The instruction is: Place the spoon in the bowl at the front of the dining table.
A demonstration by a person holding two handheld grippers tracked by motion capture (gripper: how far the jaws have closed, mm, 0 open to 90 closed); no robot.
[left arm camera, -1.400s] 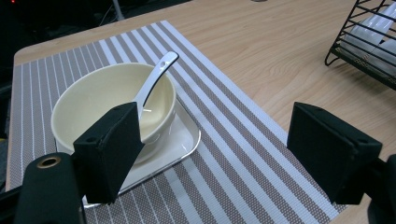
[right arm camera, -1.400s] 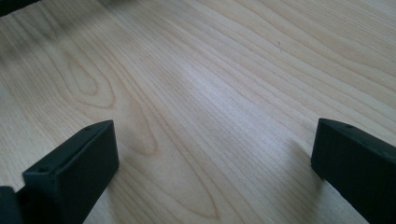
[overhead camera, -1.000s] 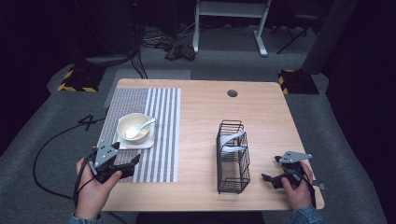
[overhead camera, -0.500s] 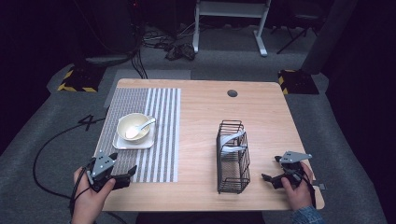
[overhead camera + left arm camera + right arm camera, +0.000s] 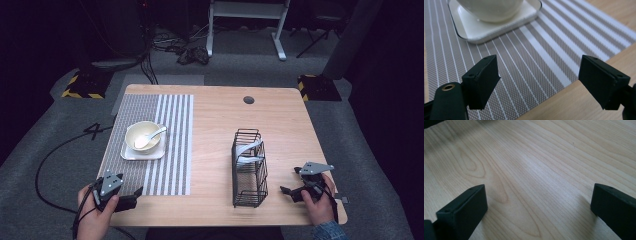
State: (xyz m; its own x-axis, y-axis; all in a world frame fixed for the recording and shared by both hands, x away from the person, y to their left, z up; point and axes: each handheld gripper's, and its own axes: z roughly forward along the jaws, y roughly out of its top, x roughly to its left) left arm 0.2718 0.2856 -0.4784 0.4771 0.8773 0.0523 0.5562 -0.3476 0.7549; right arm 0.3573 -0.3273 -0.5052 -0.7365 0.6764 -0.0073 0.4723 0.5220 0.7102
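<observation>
High view: left tool [image 5: 131, 200] and right tool [image 5: 291, 186], both spread wide, grip nothing.

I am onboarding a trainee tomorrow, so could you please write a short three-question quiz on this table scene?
1. True or false: the white spoon lies in the cream round bowl.
2. What holds white dishes: A the black wire rack, B the striped grey placemat, C the white square plate?
3. Fill in: the left gripper and the right gripper both have jaws standing ____.

Key: 1 true; 2 A; 3 open.
</observation>
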